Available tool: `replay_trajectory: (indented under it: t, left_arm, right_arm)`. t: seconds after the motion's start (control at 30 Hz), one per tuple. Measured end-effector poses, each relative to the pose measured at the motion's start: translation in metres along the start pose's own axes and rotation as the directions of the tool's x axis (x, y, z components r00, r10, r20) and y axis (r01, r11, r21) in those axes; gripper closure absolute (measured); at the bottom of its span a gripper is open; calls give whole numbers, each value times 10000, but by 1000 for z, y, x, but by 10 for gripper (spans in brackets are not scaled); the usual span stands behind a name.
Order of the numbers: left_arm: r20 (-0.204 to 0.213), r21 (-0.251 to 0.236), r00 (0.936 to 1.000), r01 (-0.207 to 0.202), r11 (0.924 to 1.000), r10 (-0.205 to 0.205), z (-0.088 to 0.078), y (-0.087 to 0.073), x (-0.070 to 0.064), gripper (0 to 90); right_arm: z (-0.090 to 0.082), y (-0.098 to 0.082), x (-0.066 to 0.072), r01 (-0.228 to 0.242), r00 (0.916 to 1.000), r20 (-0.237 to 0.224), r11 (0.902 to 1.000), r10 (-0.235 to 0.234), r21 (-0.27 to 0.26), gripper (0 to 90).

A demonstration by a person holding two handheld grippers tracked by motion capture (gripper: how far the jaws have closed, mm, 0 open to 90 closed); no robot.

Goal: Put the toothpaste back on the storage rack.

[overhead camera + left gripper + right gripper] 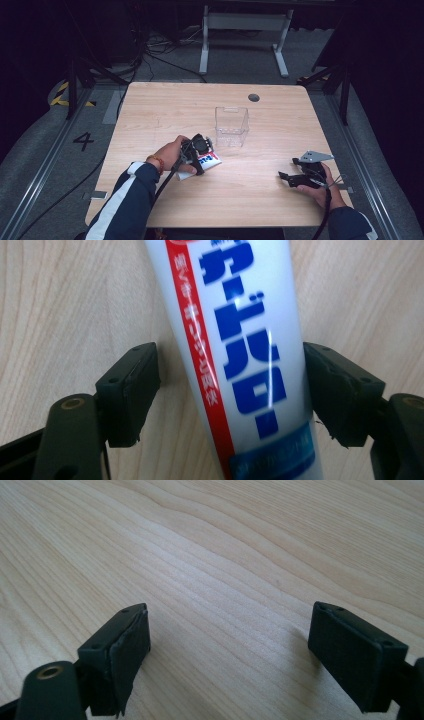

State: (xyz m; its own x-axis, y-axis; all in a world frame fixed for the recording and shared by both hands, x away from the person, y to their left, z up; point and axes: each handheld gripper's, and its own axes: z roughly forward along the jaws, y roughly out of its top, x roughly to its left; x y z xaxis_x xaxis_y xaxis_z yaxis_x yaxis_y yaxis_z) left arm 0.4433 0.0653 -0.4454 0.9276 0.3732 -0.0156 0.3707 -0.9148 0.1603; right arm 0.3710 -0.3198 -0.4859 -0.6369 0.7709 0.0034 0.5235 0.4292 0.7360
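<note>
A white toothpaste tube (214,159) with blue and red lettering lies flat on the wooden table (165,105), left of centre. My left gripper (204,161) points down over it, jaws on either side of the tube (240,355). In the left gripper view (232,390) a strip of bare wood shows between the left pad and the tube, while the right pad sits at the tube's edge. My right gripper (287,168) rests low at the table's right side, held in the person's hand. Its jaws (230,645) stand wide open over bare wood.
A clear plastic box (231,126) stands upright just behind and to the right of the tube. A dark round hole (253,97) sits near the table's far edge. Beyond the table are a white frame (245,30) and floor cables.
</note>
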Motion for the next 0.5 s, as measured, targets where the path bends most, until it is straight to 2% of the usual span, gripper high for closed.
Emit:
replay_trajectory:
  t: [0.17, 0.2, 0.23, 0.33, 0.43, 0.5]
  left_arm:
    - [-32, 0, 10000, 48, 10000, -48, 0, 5, 0, 279]
    - [-18, -168, 10000, 62, 9998, -62, 0, 5, -1, 303]
    - [-37, -201, 10000, 68, 9998, -69, -1, 5, -1, 349]
    - [-44, -260, 10000, 4, 9997, -5, -2, 5, -2, 409]
    - [-3, -561, 10000, 81, 9984, -81, -3, 3, -3, 452]
    - [91, -1156, 9998, 179, 9931, -170, -3, -2, -2, 510]
  right_arm:
    - [0, 0, 0, -11, 10000, 4, 10000, 11, 12, 171]
    - [0, 0, 0, -9, 10000, 0, 10000, 9, 11, 171]
    - [0, 0, 0, -5, 10000, -5, 10000, 5, 14, 170]
    - [0, 1, 0, 6, 10000, 16, 10000, -7, 47, 166]
    - [0, 1, 0, -12, 10000, 67, 10000, 12, 64, 166]
    - [0, 1, 0, -20, 10000, 79, 10000, 19, 74, 166]
